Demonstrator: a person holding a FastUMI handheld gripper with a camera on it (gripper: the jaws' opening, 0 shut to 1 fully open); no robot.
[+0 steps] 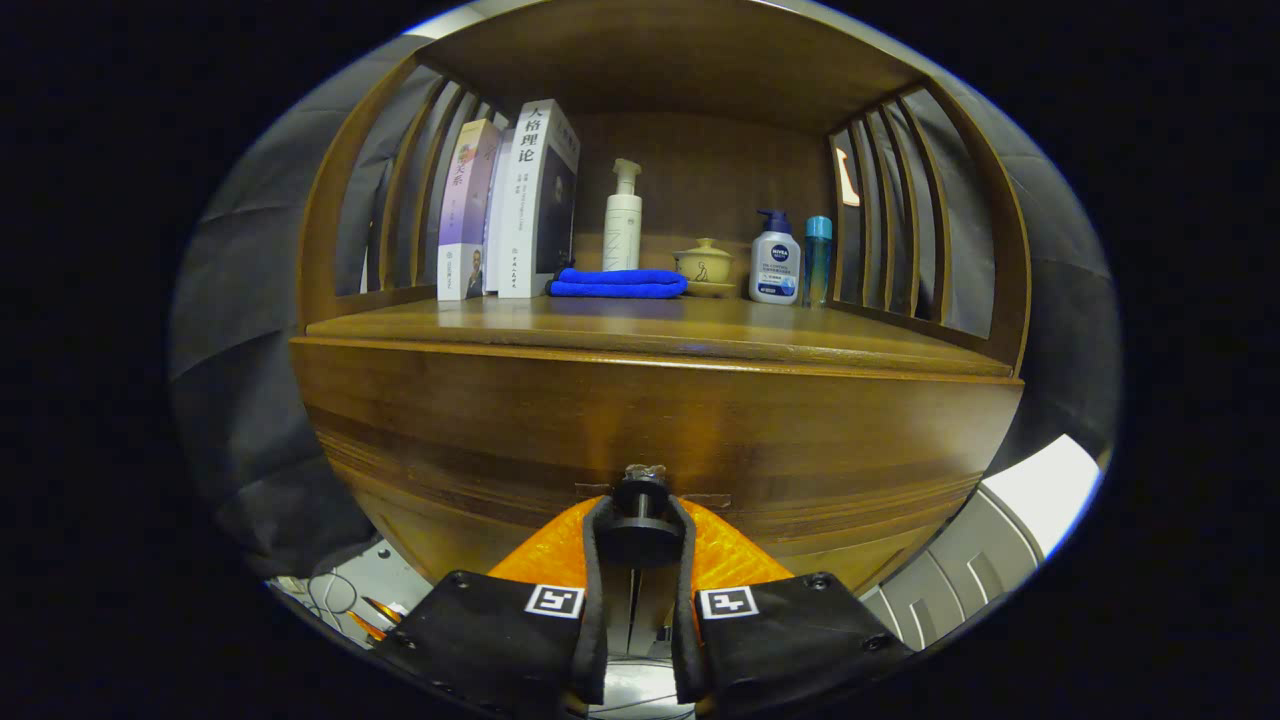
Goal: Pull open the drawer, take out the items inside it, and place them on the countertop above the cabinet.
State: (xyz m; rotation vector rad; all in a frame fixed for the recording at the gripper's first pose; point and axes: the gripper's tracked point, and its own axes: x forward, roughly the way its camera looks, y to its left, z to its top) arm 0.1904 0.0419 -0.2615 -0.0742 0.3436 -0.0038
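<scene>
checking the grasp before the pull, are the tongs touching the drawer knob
Touching. In the gripper view, both fingers of the tongs close against the sides of the dark drawer knob, with no gap visible on either side. The drawer front looks shut.

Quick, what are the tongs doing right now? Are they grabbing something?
Tongs: closed on the drawer knob, one finger pressing each side of it; the drawer front looks not yet pulled out.

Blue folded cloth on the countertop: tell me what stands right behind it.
Behind the blue folded cloth stands a white pump bottle; the cloth covers its base. Books stand beside it. The gripper is shut on the drawer knob below.
</scene>
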